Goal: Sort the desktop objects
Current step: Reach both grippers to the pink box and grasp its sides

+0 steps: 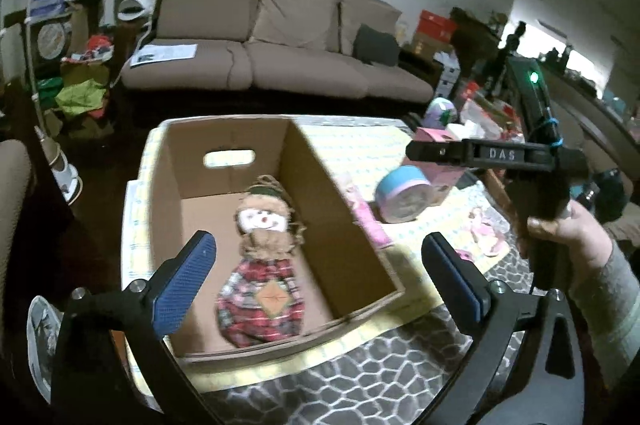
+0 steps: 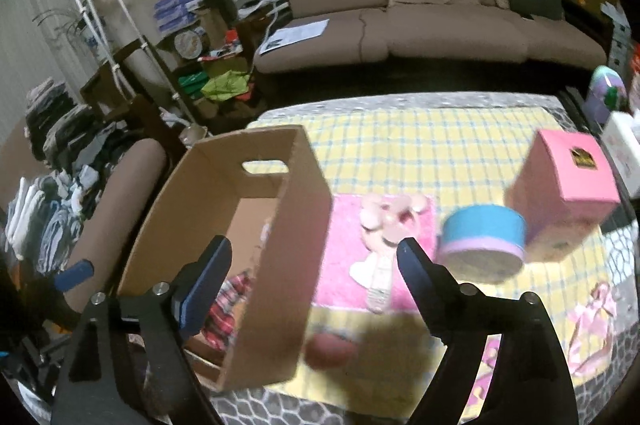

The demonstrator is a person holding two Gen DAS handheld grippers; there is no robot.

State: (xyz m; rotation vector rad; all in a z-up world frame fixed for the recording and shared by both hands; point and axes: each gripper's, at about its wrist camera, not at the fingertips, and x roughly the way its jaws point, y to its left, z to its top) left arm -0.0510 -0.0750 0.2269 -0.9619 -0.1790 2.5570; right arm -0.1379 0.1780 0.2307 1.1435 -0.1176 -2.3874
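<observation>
An open cardboard box [image 1: 304, 161] stands on the yellow checked cloth [image 2: 440, 137]. A rag doll [image 1: 264, 253] in a plaid dress lies face up inside it. My left gripper [image 1: 320, 249] hovers over the box's near end, open, with nothing between its blue pads [image 1: 188, 281]. My right gripper [image 2: 314, 249] is open and empty too, above the box's right wall. To its right lie a pink toy pack [image 2: 380, 245], a round blue-and-pink tin [image 2: 480, 241], a pink carton [image 2: 560, 193] and a pink ribbon [image 2: 592, 325]. A blurred reddish round thing [image 2: 330, 349] sits by the box.
A brown sofa [image 1: 272, 37] runs along the far side. Shelves, bags and folded clothes [image 2: 60, 185] crowd the left. A purple egg-shaped thing [image 2: 606, 93] and a white box [image 2: 624, 153] stand at the table's right edge. A person's hand [image 1: 560, 229] holds the right gripper's handle.
</observation>
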